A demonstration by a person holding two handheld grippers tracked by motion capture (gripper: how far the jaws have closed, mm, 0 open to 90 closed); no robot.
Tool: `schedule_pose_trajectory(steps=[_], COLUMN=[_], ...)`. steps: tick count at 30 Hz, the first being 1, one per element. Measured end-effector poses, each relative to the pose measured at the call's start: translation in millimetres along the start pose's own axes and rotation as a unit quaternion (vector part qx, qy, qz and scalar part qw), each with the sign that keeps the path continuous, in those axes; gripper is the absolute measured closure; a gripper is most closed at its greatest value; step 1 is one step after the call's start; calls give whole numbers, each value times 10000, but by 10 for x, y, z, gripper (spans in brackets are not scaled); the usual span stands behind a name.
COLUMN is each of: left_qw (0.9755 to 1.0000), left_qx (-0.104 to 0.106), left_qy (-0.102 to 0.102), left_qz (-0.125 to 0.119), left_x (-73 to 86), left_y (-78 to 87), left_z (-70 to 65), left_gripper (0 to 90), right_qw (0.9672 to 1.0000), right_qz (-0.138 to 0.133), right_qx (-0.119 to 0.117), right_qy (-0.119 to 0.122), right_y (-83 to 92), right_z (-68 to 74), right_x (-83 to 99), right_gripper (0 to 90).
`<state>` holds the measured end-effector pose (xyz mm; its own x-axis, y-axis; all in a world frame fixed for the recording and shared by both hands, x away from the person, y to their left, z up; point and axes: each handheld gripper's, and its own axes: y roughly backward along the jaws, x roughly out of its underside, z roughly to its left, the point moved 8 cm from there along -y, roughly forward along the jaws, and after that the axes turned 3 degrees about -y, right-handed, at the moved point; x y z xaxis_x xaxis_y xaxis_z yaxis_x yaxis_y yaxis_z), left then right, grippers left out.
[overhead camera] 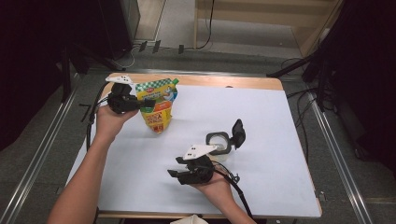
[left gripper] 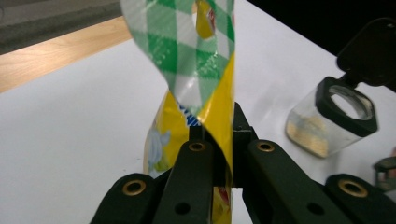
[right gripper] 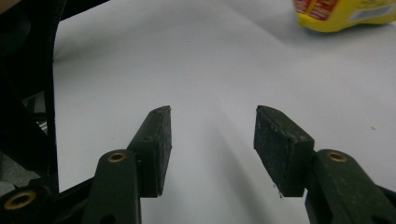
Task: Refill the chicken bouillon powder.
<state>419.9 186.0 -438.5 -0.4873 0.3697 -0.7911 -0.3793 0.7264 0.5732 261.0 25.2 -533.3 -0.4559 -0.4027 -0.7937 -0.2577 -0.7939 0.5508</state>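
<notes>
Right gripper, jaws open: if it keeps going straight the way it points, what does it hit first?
Probably nothing soon. In its own view the right gripper faces bare white table. The yellow pouch sits far off, to the right of that line, so it likely misses it; depth is hard to judge.

pouch (overhead camera: 159, 108): glossy foil | jar (overhead camera: 218, 143): clear glass, black plastic lid | table cover (overhead camera: 261, 140): matt white
</notes>
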Motion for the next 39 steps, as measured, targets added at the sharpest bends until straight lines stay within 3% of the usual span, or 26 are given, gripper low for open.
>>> schedule_pose_trajectory(steps=[13,19,31,35,39], left_qw=[9994,9975,9947,9929,9909], left_qx=[317,662,999,1135,1295], left_qy=[-28,229,-203,-306,-335], left_qz=[-147,-17,138,178,129], left_x=[-82,-64,-158,-172,-204], left_y=[267,269,283,286,305], left_z=[-433,-629,-1170,-1308,-1429], left_gripper=[900,900,900,900,900], right_qw=[9999,9998,9991,9979,9964], right_qz=[66,107,52,-25,-190], right_qx=[88,170,406,635,765], right_qy=[51,11,-78,-109,-311], right_y=[-75,-119,-180,-179,-170], right_z=[-28,-74,-180,-239,-293], right_x=[22,30,22,17,23], right_gripper=[474,474,495,552,633])
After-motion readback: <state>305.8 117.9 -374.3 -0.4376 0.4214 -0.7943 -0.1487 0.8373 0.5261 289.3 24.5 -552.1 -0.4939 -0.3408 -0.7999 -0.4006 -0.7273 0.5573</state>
